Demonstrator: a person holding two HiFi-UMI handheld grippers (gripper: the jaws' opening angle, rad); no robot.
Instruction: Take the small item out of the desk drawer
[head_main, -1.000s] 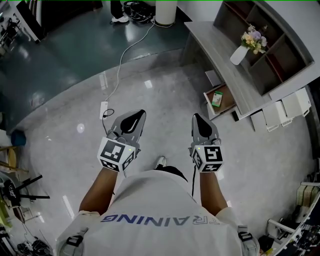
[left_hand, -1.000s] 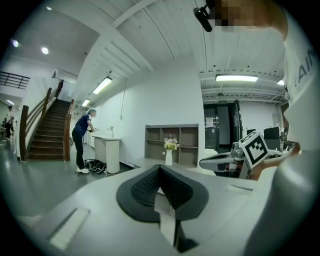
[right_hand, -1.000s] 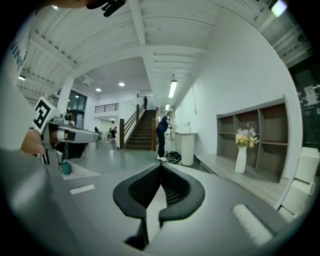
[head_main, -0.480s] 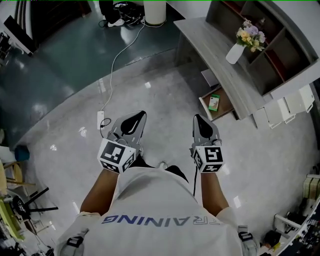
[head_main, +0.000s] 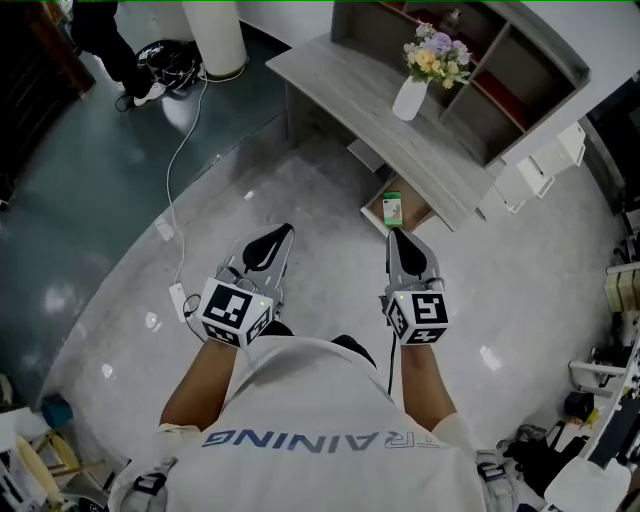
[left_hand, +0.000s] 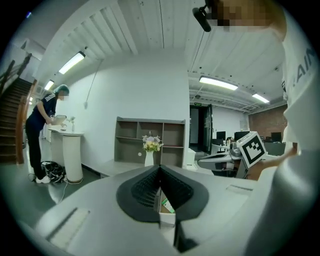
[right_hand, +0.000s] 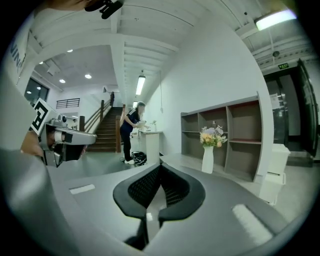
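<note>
Grey floor (head_main: 300, 190) fills most of the head view. Grey desk (head_main: 345, 70) runs diag. across the top, w/ an open-front shelf (head_main: 500, 60) along its far side. The shelf's rt end is cut by the frame, and its cubby contents are too small to tell.

Drawer (head_main: 415, 210) stands pulled out under the desk's near edge, brown inside. Its back part is hidden under the desktop. One thing shows in it: the item (head_main: 392, 208).

L gripper (head_main: 283, 230) and R gripper (head_main: 393, 234) are both over the floor on the near side of the desk, side by side, apart. Both are closed, pads meeting at the tips, w/ nothing gripped (L (left_hand: 160, 167), R (right_hand: 160, 166)). In the head view the R tip overlaps the drawer's near edge and covers that bit. Through the slot below the L tips, the drawer front (left_hand: 166, 219) and the item (left_hand: 167, 205) show in the distance.

White vase (head_main: 408, 98) stands upright on the desk, holding flowers (head_main: 435, 52): yellow, lilac, white.

Item: small flat pack, green w/ a white patch, lying flat toward the drawer's left side as seen from the head. Print is too small to read.
</note>
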